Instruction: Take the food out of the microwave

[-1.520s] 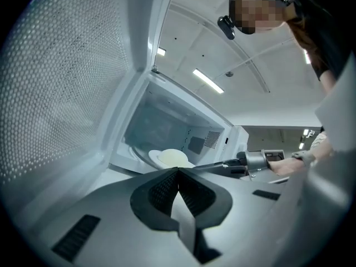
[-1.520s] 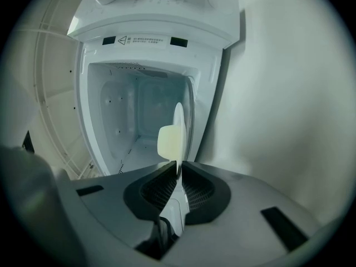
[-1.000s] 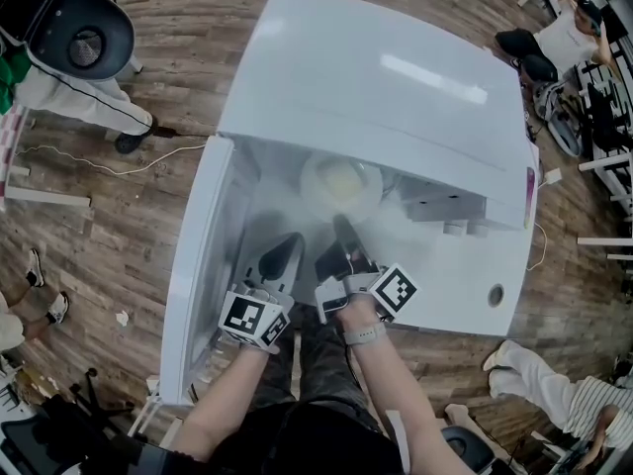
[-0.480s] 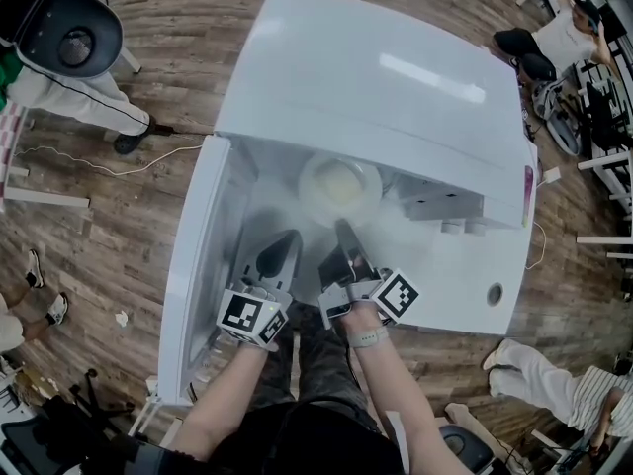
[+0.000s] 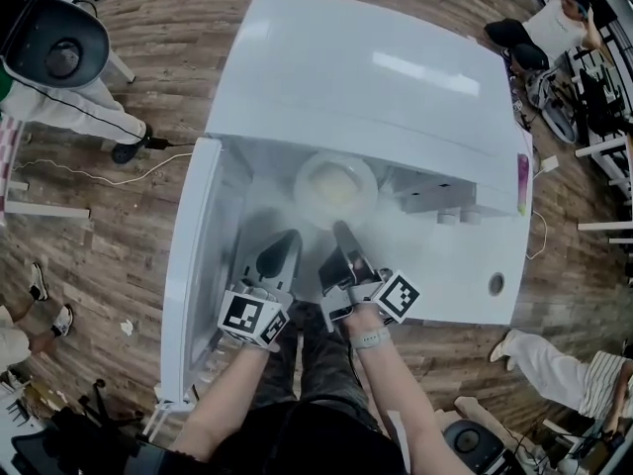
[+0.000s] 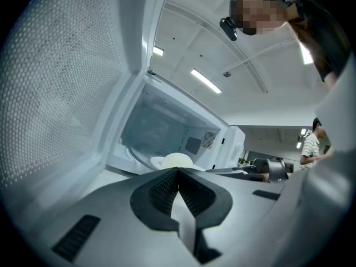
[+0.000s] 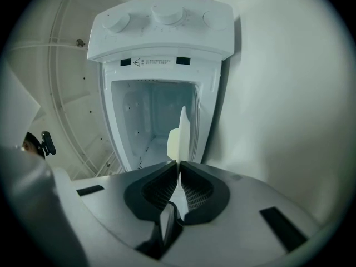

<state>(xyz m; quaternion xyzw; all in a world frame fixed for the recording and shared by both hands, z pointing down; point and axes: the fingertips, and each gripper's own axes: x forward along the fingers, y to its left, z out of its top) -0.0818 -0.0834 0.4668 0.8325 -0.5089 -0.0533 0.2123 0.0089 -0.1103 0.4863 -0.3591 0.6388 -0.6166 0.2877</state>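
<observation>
The white microwave stands with its door swung open to the left. A white plate carrying a pale mound of food sits at the mouth of the cavity. My right gripper is shut on the plate's near rim. In the right gripper view the plate shows edge-on, its thin rim running in between the closed jaws. My left gripper hangs just left of it, shut and holding nothing. From the left gripper the plate shows just beyond the tips.
The control panel with knobs borders the cavity on the right. The open door wall stands close on the left gripper's left side. A black office chair, a floor cable and a seated person surround the microwave.
Both grippers stay where they were, the right one still closed on the plate's rim. Only the head view has shifted slightly.
</observation>
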